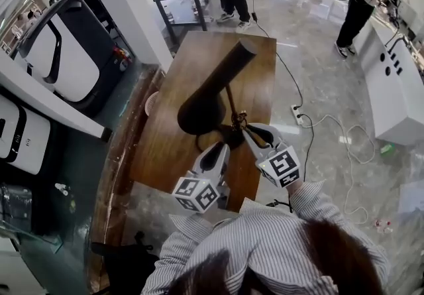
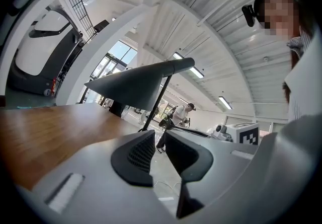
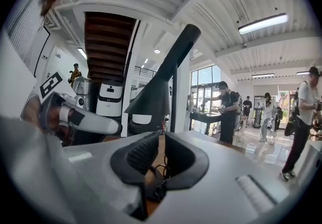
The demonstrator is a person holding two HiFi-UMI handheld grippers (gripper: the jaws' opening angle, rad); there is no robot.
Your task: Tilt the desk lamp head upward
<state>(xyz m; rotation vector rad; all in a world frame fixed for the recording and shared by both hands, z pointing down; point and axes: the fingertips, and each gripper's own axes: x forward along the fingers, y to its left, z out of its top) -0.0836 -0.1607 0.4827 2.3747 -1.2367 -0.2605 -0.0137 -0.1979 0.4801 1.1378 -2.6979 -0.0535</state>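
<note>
wooden table [image 1: 159, 154]; left tongs [image 2: 160, 140] slightly apart

Words, brands, numbers: none can be read in any view.
Left cube [image 1: 195, 193], behind the left fingers [image 1: 213, 161]: black-and-white square marker patterns on its faces. They are coded blocks, not letters or digits.
Right cube [image 1: 285, 166], behind the right fingers [image 1: 260, 141]: the same kind of square marker, with no letters or digits.
Gripper views: each shows the other cube's marker off to the side of its own fingers, as a pattern only.
White machines [image 1: 63, 55], far to the left of the fingers: dark panels, and any print is too small to read.
</note>
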